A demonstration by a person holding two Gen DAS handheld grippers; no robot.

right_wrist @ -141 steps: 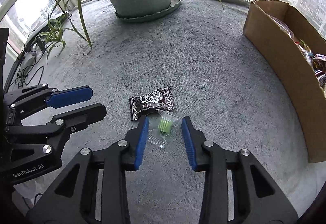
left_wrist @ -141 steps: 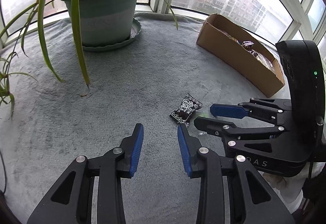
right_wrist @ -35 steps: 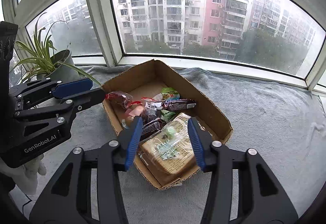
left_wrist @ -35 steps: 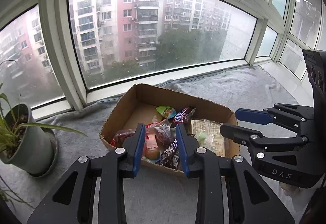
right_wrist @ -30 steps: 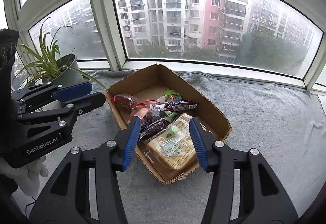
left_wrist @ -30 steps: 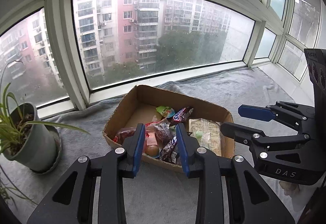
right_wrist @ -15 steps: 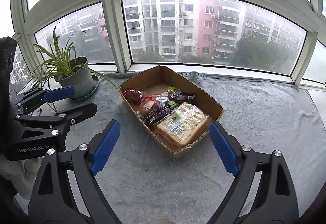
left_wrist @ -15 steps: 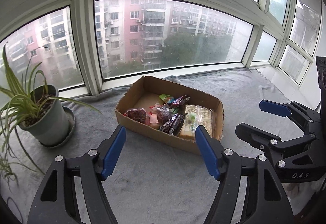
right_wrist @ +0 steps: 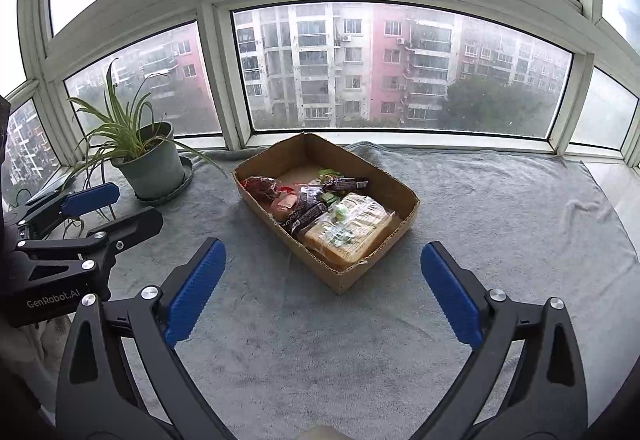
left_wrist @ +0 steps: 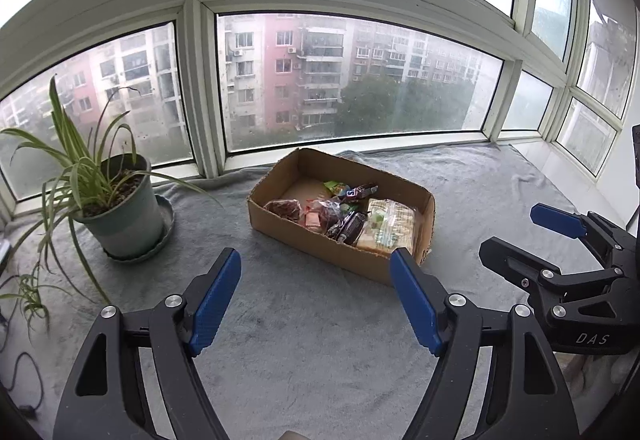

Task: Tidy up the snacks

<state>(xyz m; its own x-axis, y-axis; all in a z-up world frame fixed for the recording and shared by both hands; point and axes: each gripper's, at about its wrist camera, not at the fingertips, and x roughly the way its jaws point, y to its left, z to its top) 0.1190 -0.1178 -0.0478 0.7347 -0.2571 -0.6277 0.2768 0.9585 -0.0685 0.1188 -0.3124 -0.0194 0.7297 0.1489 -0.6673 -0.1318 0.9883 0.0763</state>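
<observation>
An open cardboard box [left_wrist: 320, 246] sits on the grey cloth, also in the right wrist view [right_wrist: 352, 272]. It holds several snacks: a large wrapped bread pack [right_wrist: 348, 230], dark chocolate wrappers [right_wrist: 306, 214], a red pack [right_wrist: 260, 186] and a small green candy [right_wrist: 341, 211]. My left gripper [left_wrist: 316, 294] is wide open and empty, held back from the box's near side. My right gripper [right_wrist: 322, 286] is wide open and empty, also back from the box. Each gripper shows in the other's view, the right one [left_wrist: 560, 236] and the left one [right_wrist: 108, 208].
A potted spider plant [left_wrist: 120, 208] on a saucer stands left of the box, also in the right wrist view [right_wrist: 148, 164]. Windows line the back. A grey cloth [right_wrist: 500, 220] covers the sill. Cables [left_wrist: 24, 384] lie at the far left edge.
Both grippers have pulled back and up from the box and opened wide. The dark wrapper and green candy seen earlier on the cloth now lie in the box.
</observation>
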